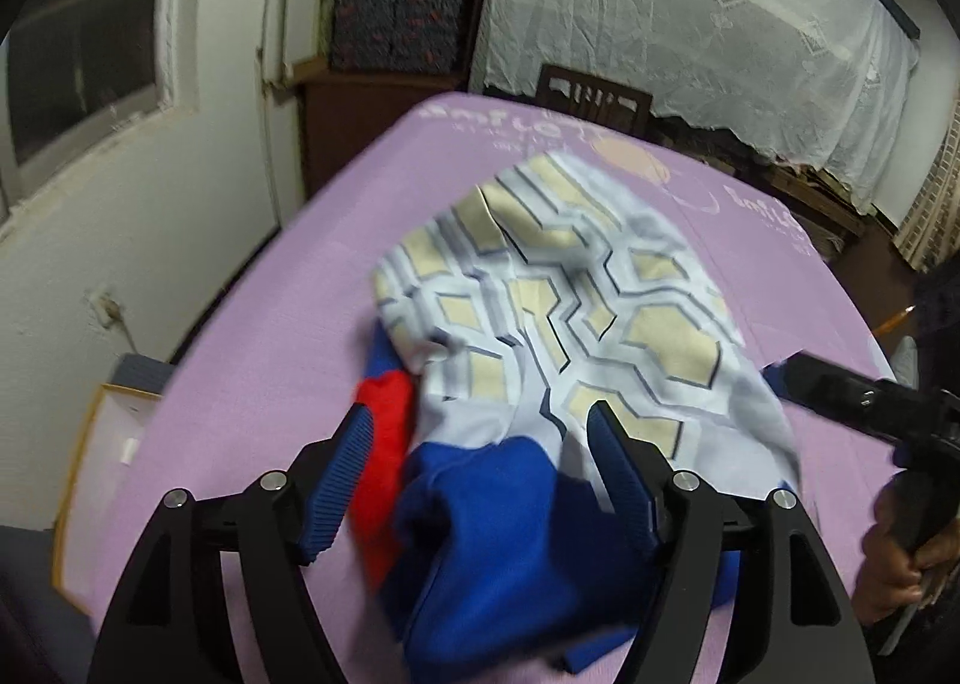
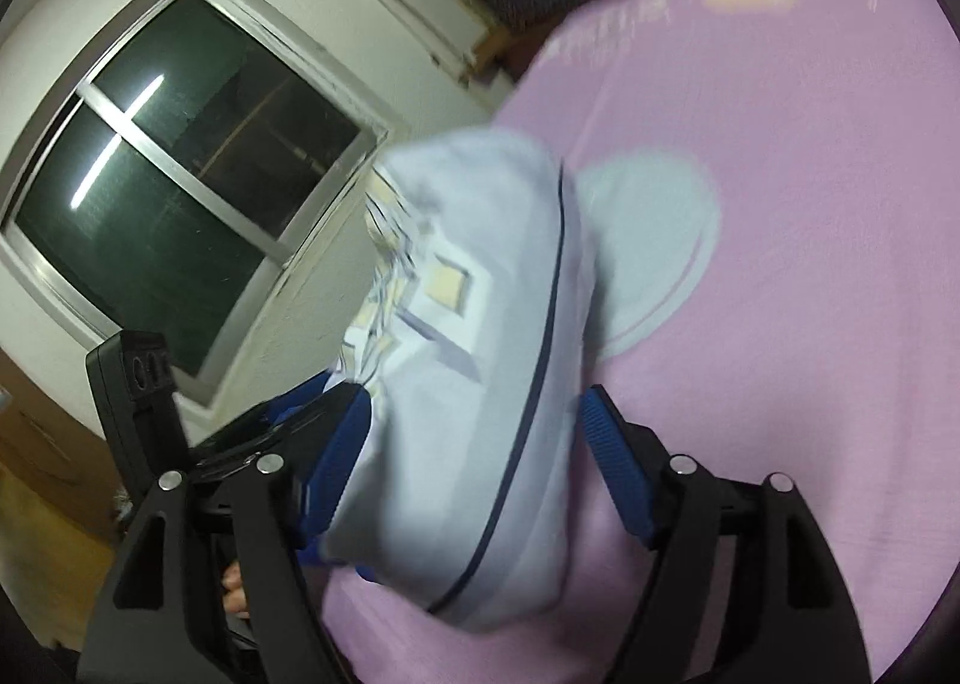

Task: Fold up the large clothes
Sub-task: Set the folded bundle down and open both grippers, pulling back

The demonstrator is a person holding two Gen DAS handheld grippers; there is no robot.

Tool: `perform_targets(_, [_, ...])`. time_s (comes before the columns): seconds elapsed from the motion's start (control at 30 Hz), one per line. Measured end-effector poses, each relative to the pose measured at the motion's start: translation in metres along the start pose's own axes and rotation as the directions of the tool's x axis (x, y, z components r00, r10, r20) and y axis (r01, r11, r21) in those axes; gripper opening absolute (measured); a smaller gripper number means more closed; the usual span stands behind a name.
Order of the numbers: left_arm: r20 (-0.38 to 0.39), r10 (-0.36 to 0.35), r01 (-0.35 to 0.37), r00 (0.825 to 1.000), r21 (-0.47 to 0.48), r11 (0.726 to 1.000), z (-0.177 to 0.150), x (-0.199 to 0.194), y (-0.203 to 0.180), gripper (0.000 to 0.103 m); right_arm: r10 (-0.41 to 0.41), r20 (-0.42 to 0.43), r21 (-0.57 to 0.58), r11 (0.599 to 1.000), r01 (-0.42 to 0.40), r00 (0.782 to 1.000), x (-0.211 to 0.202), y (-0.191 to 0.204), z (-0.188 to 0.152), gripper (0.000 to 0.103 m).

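A large garment (image 1: 558, 336), pale blue with cream geometric patches plus solid blue and red parts, lies bunched on the purple-covered table (image 1: 270, 336). My left gripper (image 1: 480, 432) is open, its blue-padded fingers (image 1: 621, 468) spread around the blue and red folds. In the right wrist view the garment's pale blue part (image 2: 480, 384) with a dark trim line lies between the spread fingers of my right gripper (image 2: 474, 420), which is open. The right gripper's body also shows at the right edge of the left wrist view (image 1: 852, 396).
A dark wooden chair back (image 1: 591, 96) stands behind the table's far edge. A white lace-covered piece of furniture (image 1: 720, 24) is at the back right. A white wall with a window (image 2: 180, 162) lies left. A box (image 1: 102, 444) sits below the table's left edge.
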State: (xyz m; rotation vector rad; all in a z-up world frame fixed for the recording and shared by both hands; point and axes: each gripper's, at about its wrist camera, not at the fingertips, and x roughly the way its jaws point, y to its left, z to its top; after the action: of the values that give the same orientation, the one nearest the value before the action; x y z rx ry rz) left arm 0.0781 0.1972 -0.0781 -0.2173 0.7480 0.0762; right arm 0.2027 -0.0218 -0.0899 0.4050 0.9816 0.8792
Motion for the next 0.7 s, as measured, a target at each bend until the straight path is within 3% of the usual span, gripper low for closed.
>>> perform_targets(0.17, [0.056, 0.056, -0.055, 0.997, -0.01, 0.998, -0.002, -0.028, -0.011, 0.079, -0.048, 0.129, -0.189, 0.979, 0.072, 0.99, -0.033, 0.049, -0.013, 0.042])
perform_targets(0.33, [0.011, 0.071, -0.071, 0.997, 0.017, 0.997, -0.014, -0.022, -0.026, 0.079, -0.086, 0.132, -0.318, 0.94, 0.124, 0.988, -0.034, 0.076, -0.039, 0.039])
perform_targets(0.57, [-0.056, 0.092, -0.092, 0.994, 0.014, 0.996, -0.032, 0.005, -0.029, 0.083, -0.115, 0.051, -0.282, 0.951, 0.125, 0.992, -0.02, 0.061, -0.057, 0.037])
perform_targets(0.7, [-0.05, 0.117, -0.116, 0.992, 0.022, 0.993, -0.039, 0.01, -0.032, 0.086, -0.129, 0.047, -0.287, 0.948, 0.137, 0.991, -0.012, 0.054, -0.058, 0.036])
